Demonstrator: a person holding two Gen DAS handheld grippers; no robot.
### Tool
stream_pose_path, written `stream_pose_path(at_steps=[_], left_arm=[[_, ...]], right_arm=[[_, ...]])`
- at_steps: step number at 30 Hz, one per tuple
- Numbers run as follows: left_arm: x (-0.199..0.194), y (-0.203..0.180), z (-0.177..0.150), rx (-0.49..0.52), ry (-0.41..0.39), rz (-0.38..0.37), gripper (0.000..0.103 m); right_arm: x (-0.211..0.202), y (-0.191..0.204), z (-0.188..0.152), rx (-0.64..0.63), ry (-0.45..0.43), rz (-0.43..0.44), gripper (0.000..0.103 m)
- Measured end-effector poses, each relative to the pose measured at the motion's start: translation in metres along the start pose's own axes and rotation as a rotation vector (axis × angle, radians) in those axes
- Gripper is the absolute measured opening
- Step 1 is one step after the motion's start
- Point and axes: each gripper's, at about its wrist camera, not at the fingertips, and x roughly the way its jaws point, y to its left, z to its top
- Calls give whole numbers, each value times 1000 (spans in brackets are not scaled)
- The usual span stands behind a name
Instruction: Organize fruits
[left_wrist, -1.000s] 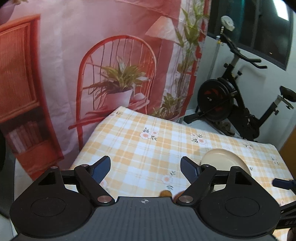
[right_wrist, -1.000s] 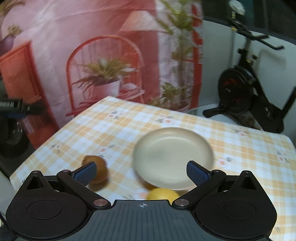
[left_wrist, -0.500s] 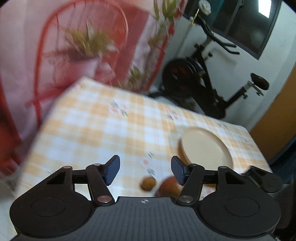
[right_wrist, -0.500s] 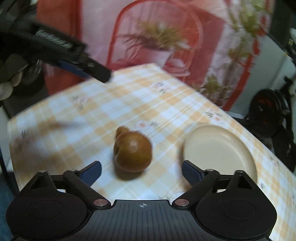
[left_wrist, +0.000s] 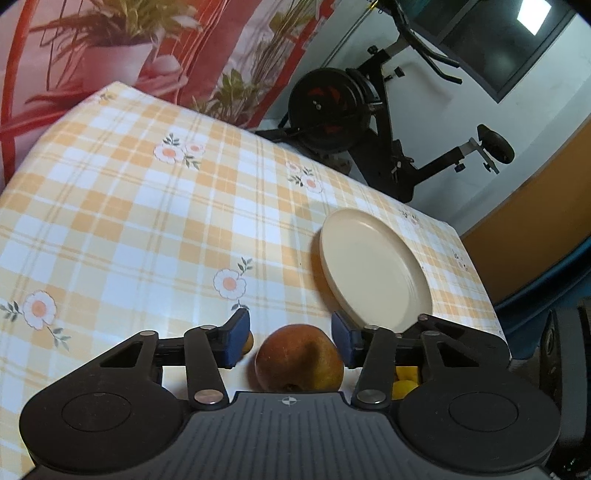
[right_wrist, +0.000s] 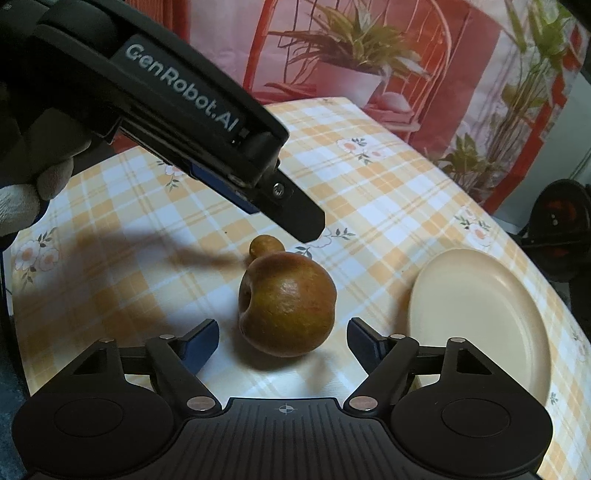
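With both the left tool (left_wrist: 290, 338) and right tool (right_wrist: 282, 338) open around the brown apple (right_wrist: 286, 302), I judge they may collide and roll it across the tabletop (right_wrist: 369, 177).

The left gripper (left_wrist: 290, 338) is seen with its blue-padded fingers (left_wrist: 237, 341) spread apart on either side of a brownish-red apple (left_wrist: 298, 360), which rests on the checked tablecloth (left_wrist: 147, 221). Whether the pads touch the fruit cannot be told. A small brown fruit (left_wrist: 248, 341) is partly hidden behind the left finger, and a yellow fruit (left_wrist: 404, 384) is glimpsed under the right linkage. A cream plate (left_wrist: 373, 269) lies just beyond the apple, to the right. An exercise bike (left_wrist: 369, 122) stands past the table's far edge.
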Motion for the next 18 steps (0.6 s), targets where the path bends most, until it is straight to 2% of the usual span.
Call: stream_pose_path(at_steps=[4,6,9,15,18], left_arm=[[4,-1,-4,0,19,-1,49],[6,-2,-4,0,28,-6,48],[8,-2,-4,-5,37,-21,48],[17,-2,-3,-27,56,-52,46],[25,-2,-3,-56,67,-72,45]], right_arm=[[9,-6,1,16,23,24,63],[12,-9,0,28,32,31,53],[12,-18,-2,90,33,66,52],[8,-54,-16,340,17,188,51],[4,-64,-21,399,3,211,51]])
